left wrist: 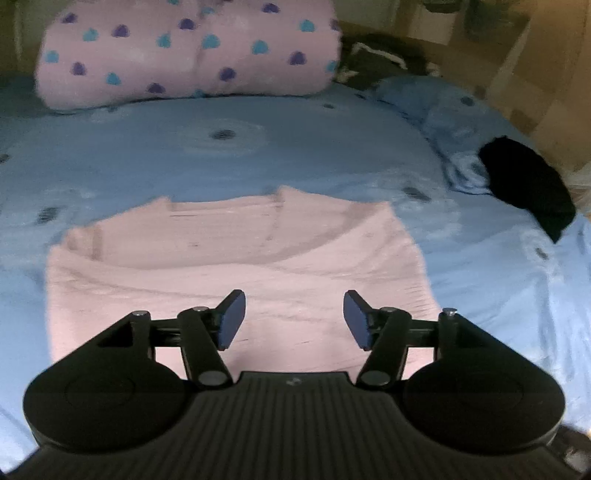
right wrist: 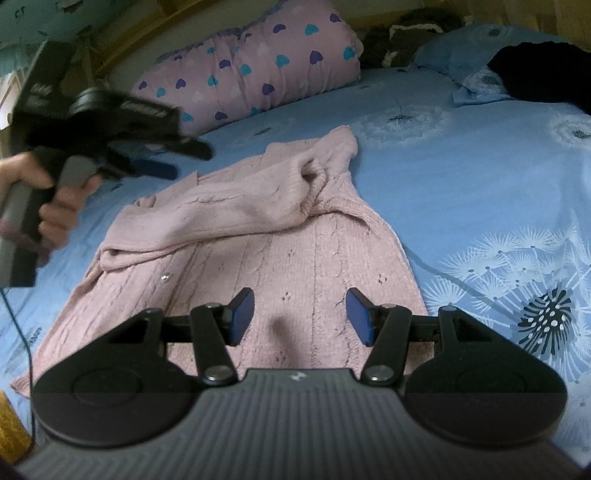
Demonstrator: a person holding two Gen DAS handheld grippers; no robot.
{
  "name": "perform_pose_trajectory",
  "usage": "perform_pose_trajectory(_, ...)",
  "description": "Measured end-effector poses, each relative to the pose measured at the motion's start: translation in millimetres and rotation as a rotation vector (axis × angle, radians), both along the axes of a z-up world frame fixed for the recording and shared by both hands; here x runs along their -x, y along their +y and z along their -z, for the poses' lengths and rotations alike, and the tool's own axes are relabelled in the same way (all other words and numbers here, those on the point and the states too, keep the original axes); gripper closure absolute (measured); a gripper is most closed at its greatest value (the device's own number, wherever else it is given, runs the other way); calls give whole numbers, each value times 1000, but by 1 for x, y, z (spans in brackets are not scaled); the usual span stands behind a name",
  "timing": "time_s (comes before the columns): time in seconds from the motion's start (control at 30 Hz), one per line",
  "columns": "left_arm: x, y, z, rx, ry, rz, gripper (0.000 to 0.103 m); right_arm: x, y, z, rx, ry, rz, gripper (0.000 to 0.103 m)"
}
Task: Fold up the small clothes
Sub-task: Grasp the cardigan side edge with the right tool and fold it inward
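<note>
Pink cable knit, a small cardigan [right wrist: 236, 258], lies flat on the blue dandelion-print bedsheet [right wrist: 461, 192] in the middle of the bed, one sleeve [right wrist: 221, 218] folded across its chest and its ribbed cuff bunched near the collar. A small pale button shows on its front. No brand, label or readable writing can be made out anywhere; only a small pale mark sits on each gripper's ribbed black housing, too small to read.

From the left in the right wrist view: a hand [right wrist: 48, 206] grips the handle of the left gripper [right wrist: 162, 168], blurred, held above the sheet beside the cardigan's shoulder, with a thin black cable hanging below it. In its own view the left gripper [left wrist: 294, 319] has its blue pads apart over the knit, nothing between them. Behind, a pink pillow [right wrist: 251, 70] with purple and teal hearts lies along the headboard side. To its right is a dark crumpled item with a white edge [right wrist: 406, 33], then a blue pillow [right wrist: 461, 48] with a black garment [right wrist: 546, 74] heaped on it.

The right gripper [right wrist: 300, 317] hangs over the cardigan's lower body, pads parted and empty. Nothing lies across the cardigan besides its own sleeve.
</note>
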State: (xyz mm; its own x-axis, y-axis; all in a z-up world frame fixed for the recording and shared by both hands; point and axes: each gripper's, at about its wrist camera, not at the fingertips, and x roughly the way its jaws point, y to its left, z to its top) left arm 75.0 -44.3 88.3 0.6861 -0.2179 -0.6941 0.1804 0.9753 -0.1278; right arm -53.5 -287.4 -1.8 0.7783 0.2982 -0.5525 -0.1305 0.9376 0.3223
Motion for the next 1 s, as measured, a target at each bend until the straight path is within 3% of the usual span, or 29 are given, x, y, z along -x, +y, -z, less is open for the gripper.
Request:
perform_pose_trajectory(0.23, 19, 68, 9, -45, -18, -153, 34, -26, 2, -27, -13, -14, -54, 45)
perform_pose_trajectory(0.4, 21, 108, 26, -7, 4, -235, 34, -72, 10, -41, 30, -26, -52, 45)
perform_pose_trajectory(0.57, 19, 123, 37, 38, -30, -247, 34, -120, 21, -36, 70, -19, -46, 45)
perform_pose_trajectory(0.7, 17, 126, 44, 94, -83, -228, 34, -150, 31, -16, 99, 41, -64, 45)
perform_pose_trajectory(0.77, 12, 124, 45, 97, -76, -215, 34, -158, 38, -9, 125, 57, -92, 53)
perform_pose_trajectory(0.8, 12, 123, 44, 99, -86, -207, 34, -159, 42, -8, 138, 54, -109, 78)
perform_pose_trajectory(0.83, 11, 123, 44, 103, -93, -200, 34, -162, 46, -8, 157, 50, -128, 84)
perform_pose_trajectory(0.93, 15, 119, 41, 115, -111, -160, 34, -168, 46, -21, 147, 24, -123, 90)
perform_pose_trajectory(1.0, 18, 116, 41, 80, -124, -147, 34, -168, 41, -37, 133, -36, -100, 90)
